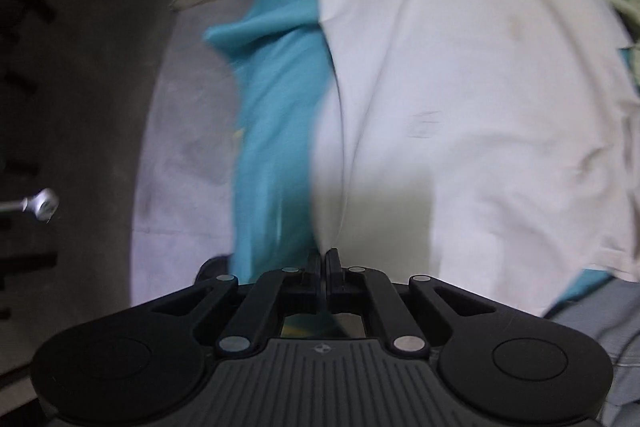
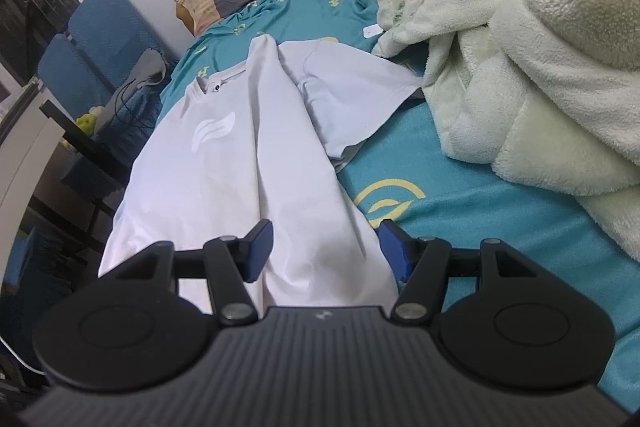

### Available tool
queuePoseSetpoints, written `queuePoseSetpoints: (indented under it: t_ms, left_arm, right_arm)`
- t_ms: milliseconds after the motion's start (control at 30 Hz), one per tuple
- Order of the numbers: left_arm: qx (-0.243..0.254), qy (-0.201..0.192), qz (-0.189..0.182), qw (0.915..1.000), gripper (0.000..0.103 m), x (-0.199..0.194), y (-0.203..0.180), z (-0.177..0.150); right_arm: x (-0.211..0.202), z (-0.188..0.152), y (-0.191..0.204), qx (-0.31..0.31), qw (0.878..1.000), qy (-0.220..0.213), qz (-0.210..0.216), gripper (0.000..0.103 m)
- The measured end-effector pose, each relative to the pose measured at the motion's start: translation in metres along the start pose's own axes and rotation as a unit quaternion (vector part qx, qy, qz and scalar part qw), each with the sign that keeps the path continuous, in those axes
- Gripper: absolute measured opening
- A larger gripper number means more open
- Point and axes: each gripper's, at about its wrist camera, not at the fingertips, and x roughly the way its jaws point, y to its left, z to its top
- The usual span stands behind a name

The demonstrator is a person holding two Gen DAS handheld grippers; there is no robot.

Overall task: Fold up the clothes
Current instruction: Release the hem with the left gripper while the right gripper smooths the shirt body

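Shirt point(image 2: 224, 163) barely started: one ridge folded toward 1 o'clock. Left gripper point(image 1: 325, 257) pinched shut at hem, grip unclear; right gripper point(image 2: 324, 247) wide, empty.

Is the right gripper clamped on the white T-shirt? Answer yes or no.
No: the right gripper hangs with its blue pads wide apart above the white T-shirt, pinching no cloth.
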Motion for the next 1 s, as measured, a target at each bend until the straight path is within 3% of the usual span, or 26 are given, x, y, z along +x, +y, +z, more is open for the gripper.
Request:
queuePoseSetpoints:
  t_ms: [167, 233, 300, 433, 633, 700, 833, 900, 967, 1000]
  left_arm:
    - [0.007, -0.01, 0.018, 0.9998, 0.004, -0.01, 0.002, -0.003]
    - [0.016, -0.022, 0.009, 0.9996, 0.013, -0.022, -0.011, -0.002]
    - [0.015, -0.044, 0.007, 0.9989, 0.03, -0.037, -0.017, -0.005]
    - [0.008, -0.099, -0.009, 0.9951, 0.04, -0.06, -0.032, -0.012]
    - [-0.03, -0.233, -0.069, 0.9695, 0.057, -0.088, -0.07, -0.016]
    - [-0.055, -0.254, -0.116, 0.9587, 0.058, -0.084, -0.085, -0.015]
    - [-0.081, -0.285, -0.178, 0.9385, 0.06, -0.055, -0.111, -0.012]
    - [-0.079, -0.297, -0.181, 0.934, 0.062, -0.031, -0.116, -0.013]
    - [-0.071, -0.276, -0.167, 0.9438, 0.06, -0.017, -0.118, -0.013]
    - [-0.064, -0.27, -0.159, 0.9477, 0.06, -0.015, -0.119, -0.014]
  right_arm:
    - [-0.009, -0.003, -0.006, -0.007, 1.0, 0.018, 0.0, 0.062]
    - [-0.013, -0.008, -0.007, -0.024, 0.999, 0.042, -0.001, 0.062]
    - [-0.017, -0.015, -0.008, -0.037, 0.998, 0.06, -0.004, 0.062]
    - [-0.024, -0.028, -0.013, -0.05, 0.994, 0.091, -0.014, 0.06]
    - [-0.015, -0.041, -0.022, -0.024, 0.986, 0.157, -0.054, 0.061]
    - [-0.013, -0.047, -0.02, -0.016, 0.981, 0.188, -0.05, 0.06]
    - [-0.015, -0.066, -0.013, -0.029, 0.969, 0.241, -0.049, 0.06]
    - [-0.017, -0.072, -0.007, -0.045, 0.966, 0.249, -0.052, 0.06]
    - [-0.016, -0.078, 0.001, -0.071, 0.962, 0.256, -0.07, 0.055]
    - [-0.015, -0.081, 0.006, -0.089, 0.958, 0.258, -0.085, 0.046]
